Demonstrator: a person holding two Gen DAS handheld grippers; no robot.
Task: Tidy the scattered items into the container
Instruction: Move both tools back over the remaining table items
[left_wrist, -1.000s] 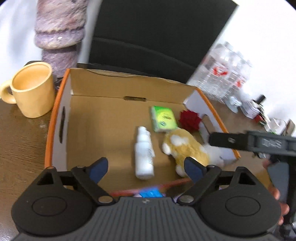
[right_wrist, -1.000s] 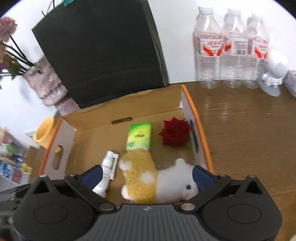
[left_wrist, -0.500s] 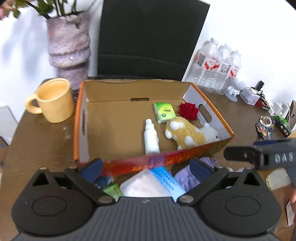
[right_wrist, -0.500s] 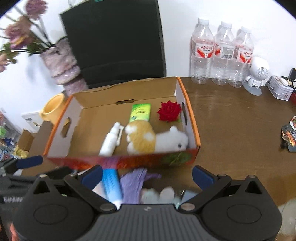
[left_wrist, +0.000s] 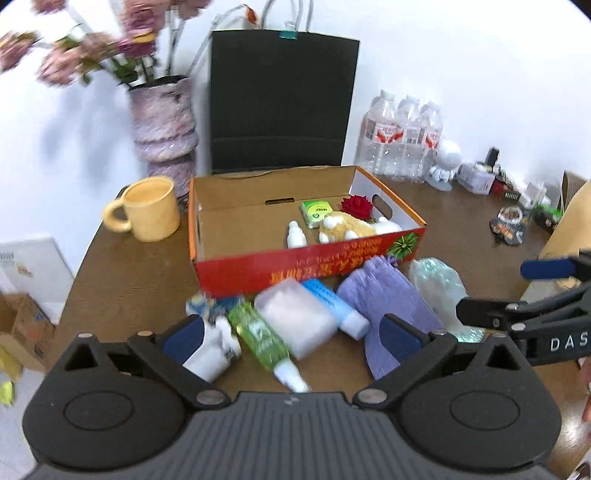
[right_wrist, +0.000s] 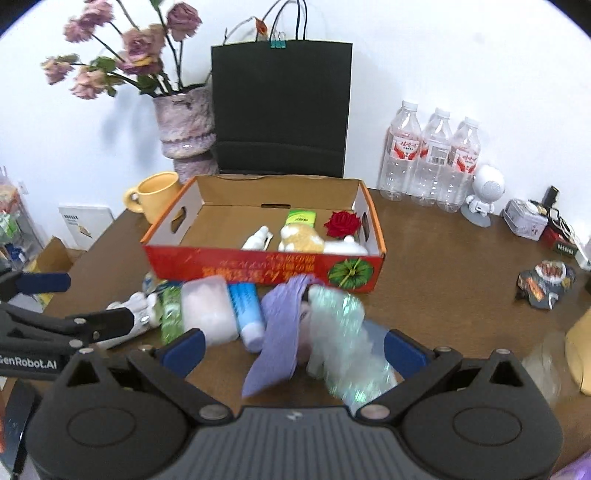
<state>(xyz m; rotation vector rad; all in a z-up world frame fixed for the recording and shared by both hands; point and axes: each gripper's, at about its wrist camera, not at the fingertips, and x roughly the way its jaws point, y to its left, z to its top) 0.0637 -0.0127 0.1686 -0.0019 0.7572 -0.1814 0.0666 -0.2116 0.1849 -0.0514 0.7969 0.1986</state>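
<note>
Both of your hand-held grippers have pulled back from over the box since a second ago, so the pile in front of it now shows.

From the left wrist, your left hand-held gripper (left_wrist: 291, 334) hangs with its jaws wide apart and nothing between them, above the loose things on the table (left_wrist: 122, 280). The box (left_wrist: 306, 266) already holds a white spray bottle (left_wrist: 296, 235), a green packet (left_wrist: 315, 212), a red rose (left_wrist: 356, 206) and a stuffed toy (left_wrist: 349, 229). Just before its red front wall lie a green bottle (left_wrist: 264, 338), a clear pouch (left_wrist: 297, 317), a blue tube (left_wrist: 334, 304), a purple cloth (left_wrist: 388, 299) and a crinkly plastic bag (left_wrist: 437, 284). A white item (left_wrist: 212, 352) sits by the left finger; what it is, you cannot tell.

From the right wrist, your right hand-held gripper (right_wrist: 293, 345) is likewise spread wide and empty, hovering over the purple cloth (right_wrist: 280, 325) and plastic bag (right_wrist: 343, 332). The box (right_wrist: 258, 267) stands beyond them.

By this reckoning you are under halfway: four items in, about six left.
</note>
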